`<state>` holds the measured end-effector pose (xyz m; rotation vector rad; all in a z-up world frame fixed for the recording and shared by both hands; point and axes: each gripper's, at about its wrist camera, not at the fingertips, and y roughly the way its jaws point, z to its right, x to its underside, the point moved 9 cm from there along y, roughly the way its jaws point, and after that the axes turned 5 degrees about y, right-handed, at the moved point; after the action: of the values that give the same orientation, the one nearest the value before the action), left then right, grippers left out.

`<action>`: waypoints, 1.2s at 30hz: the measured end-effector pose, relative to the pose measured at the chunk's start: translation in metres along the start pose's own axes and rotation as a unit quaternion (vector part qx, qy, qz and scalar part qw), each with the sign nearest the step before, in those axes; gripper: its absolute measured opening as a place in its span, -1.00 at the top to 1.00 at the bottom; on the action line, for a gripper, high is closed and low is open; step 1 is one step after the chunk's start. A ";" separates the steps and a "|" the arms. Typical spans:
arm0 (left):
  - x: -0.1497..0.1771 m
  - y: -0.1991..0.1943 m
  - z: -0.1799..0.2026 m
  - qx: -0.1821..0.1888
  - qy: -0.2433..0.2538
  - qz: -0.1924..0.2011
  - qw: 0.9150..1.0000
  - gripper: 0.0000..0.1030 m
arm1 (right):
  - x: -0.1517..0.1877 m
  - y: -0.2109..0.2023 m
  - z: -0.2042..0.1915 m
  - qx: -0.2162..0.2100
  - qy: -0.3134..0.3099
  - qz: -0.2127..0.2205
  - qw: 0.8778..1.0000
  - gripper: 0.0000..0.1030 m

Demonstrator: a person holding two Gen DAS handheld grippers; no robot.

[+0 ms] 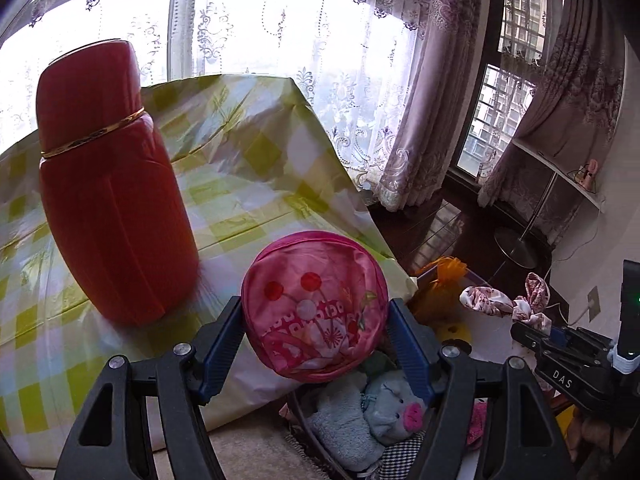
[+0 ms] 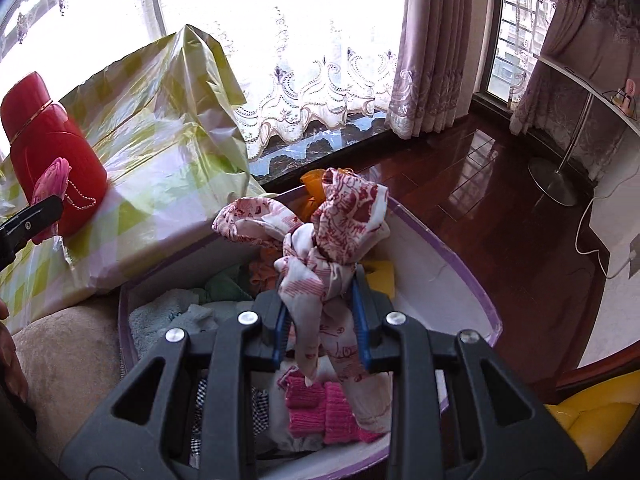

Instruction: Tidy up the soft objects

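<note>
- Left wrist view: wide table draped in a yellow-green and white checked plastic cloth (image 1: pixel 248 168), filling the left half; seemingly the surface where items waited before sorting.
- Beside and below the table edge, large white bin with a purple rim (image 2: pixel 448 240), already holding a jumble of soft things; probably the collecting place for the task.
- Upright on the cloth, tall red vacuum flask with a gold band (image 1: pixel 108 184); hard, so likely left where it stands.
- Between table edge and bin, round pink zipped fabric pouch with a cherry print (image 1: pixel 316 312), pinched at both sides by the left gripper (image 1: pixel 316 332), blue pads pressed into its soft flanks; held out over the bin's near side, ready for lowering.
- Above the bin's middle, red-and-white printed cloth tied in a loose knot (image 2: pixel 320 240), clamped in the narrowly set right gripper (image 2: pixel 320 312), ends flopping upward and one tail hanging down; positioned for a drop.
- Inside the bin: pale blue plush pig with a pink snout (image 1: pixel 388 404), bright pink knitted piece (image 2: pixel 320 412), yellow sponge block (image 2: pixel 382 276) against the far wall.
</note>
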<state>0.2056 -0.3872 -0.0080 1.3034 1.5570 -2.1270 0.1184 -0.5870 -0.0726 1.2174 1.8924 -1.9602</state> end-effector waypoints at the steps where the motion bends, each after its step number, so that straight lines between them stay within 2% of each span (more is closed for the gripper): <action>1: -0.001 0.004 0.009 0.009 0.006 -0.003 1.000 -0.39 | 0.001 0.002 0.006 0.004 0.005 -0.001 1.000 0.41; 6: -0.004 0.022 0.051 0.045 0.036 -0.011 0.998 -0.39 | -0.001 0.005 0.022 0.016 0.020 -0.002 1.000 0.40; 8: -0.005 0.027 0.067 0.077 0.043 -0.008 0.996 -0.42 | -0.002 0.006 0.024 0.019 0.023 -0.003 1.000 0.37; 10: -0.003 0.036 0.080 0.103 0.049 -0.023 0.993 -0.47 | -0.001 0.009 0.025 0.021 0.028 -0.006 0.999 0.33; 13: 0.008 0.050 0.087 0.101 0.061 -0.056 0.991 -0.50 | 0.001 0.011 0.024 0.021 0.028 -0.010 0.999 0.07; 15: 0.015 0.053 0.089 0.107 0.060 -0.069 0.990 -0.50 | 0.001 0.011 0.022 0.020 0.026 -0.009 0.999 -0.18; 20: 0.024 0.046 0.076 0.098 0.037 -0.082 0.991 -0.50 | 0.004 0.009 0.019 0.019 0.024 -0.011 0.999 -0.33; 24: 0.041 0.030 0.058 0.094 -0.010 -0.102 0.990 -0.54 | 0.010 0.004 0.012 0.019 0.015 -0.020 1.000 -0.51; 30: 0.089 -0.012 0.032 0.088 -0.082 -0.147 0.982 -0.56 | 0.034 -0.007 0.000 0.027 -0.009 -0.048 0.998 -0.59; 32: 0.104 -0.026 0.020 0.074 -0.102 -0.153 0.980 -0.68 | 0.044 -0.012 -0.004 0.025 -0.014 -0.058 0.998 -0.59; 36: 0.114 -0.040 0.018 0.083 -0.098 -0.142 0.982 -0.70 | 0.061 -0.022 -0.014 0.023 -0.032 -0.070 0.997 -0.59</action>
<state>0.1049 -0.3492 -0.0647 0.9240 1.5905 -2.5182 0.0711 -0.5450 -0.0922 1.0447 1.9601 -2.0965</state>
